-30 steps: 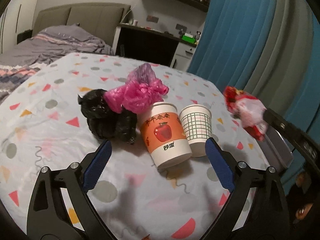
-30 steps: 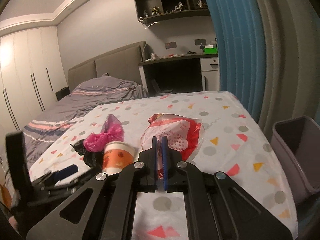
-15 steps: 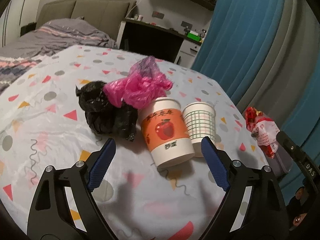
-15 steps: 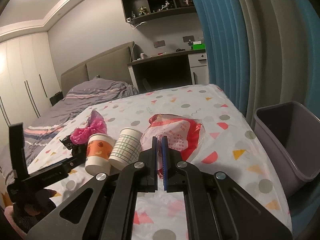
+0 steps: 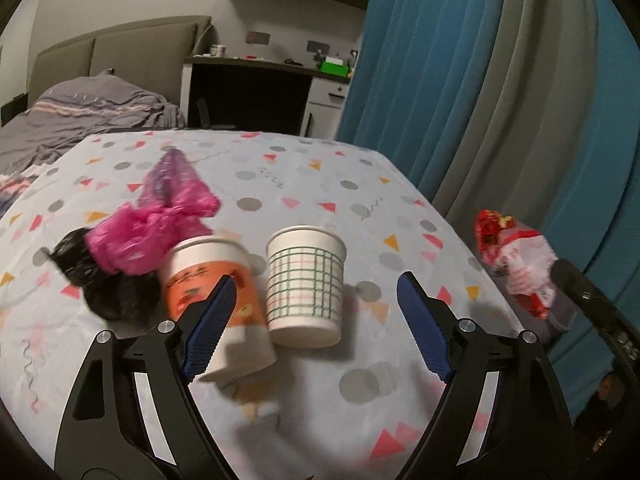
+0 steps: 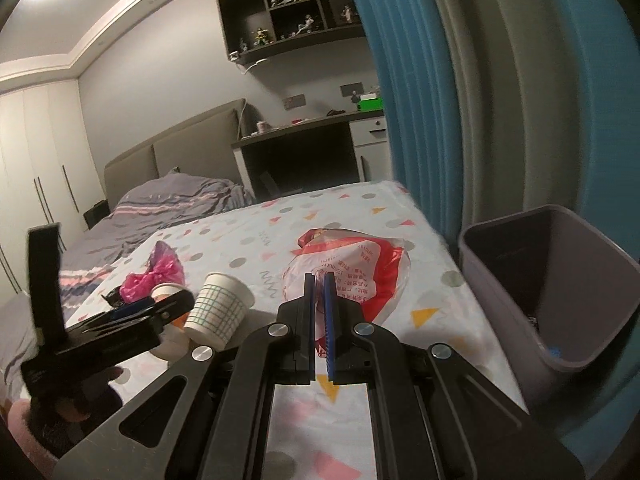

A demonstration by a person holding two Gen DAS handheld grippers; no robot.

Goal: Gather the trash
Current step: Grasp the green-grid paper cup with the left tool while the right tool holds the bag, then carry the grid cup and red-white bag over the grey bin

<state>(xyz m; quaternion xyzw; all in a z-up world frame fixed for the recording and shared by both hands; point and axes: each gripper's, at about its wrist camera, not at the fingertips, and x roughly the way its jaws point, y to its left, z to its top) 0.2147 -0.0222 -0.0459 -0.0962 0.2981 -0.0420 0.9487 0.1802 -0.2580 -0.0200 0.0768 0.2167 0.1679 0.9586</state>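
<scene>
Looking along the left gripper (image 5: 316, 324), I see its jaws wide apart and slowly closing, with the checked paper cup (image 5: 306, 284) between them but not touched yet; the orange cup (image 5: 218, 300) stands just beside it, partly behind the left pad, and the pink bag (image 5: 160, 224) and black bag (image 5: 104, 284) lie further left on the patterned tablecloth (image 5: 312, 400). From the right wrist view, the right gripper (image 6: 319, 320) is shut on an edge of the red and white plastic bag (image 6: 352, 268), and the grey bin (image 6: 500, 280) waits near, beside the table. I judge the bag must go over the bin and be released, while the left must close on the cup.
</scene>
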